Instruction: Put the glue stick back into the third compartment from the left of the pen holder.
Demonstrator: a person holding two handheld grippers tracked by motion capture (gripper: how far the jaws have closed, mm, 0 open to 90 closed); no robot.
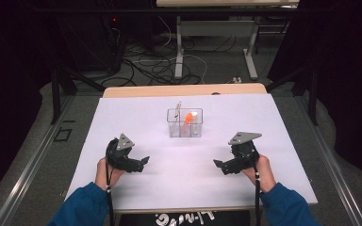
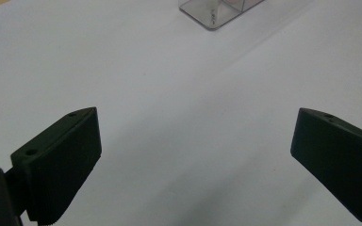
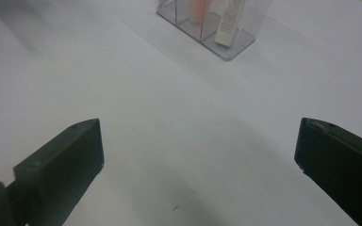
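Clear plastic organizer (image 1: 185,123) mid-table, orange item (image 1: 187,120) inside; left gripper (image 1: 143,160) released, right gripper (image 1: 216,164) released, both empty, near edge.

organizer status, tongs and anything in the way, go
Left tongs open, empty, low over the table. Right tongs open, empty. Organizer upright between and beyond them, orange item inside. Path clear.

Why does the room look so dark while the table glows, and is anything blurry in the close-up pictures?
In the high view, light falls on the white table while the surroundings stay near black. In the left gripper view, the clear organizer is soft at the top edge. In the right gripper view, the organizer's contents look hazy, and the table's upper left corner is smeared grey.
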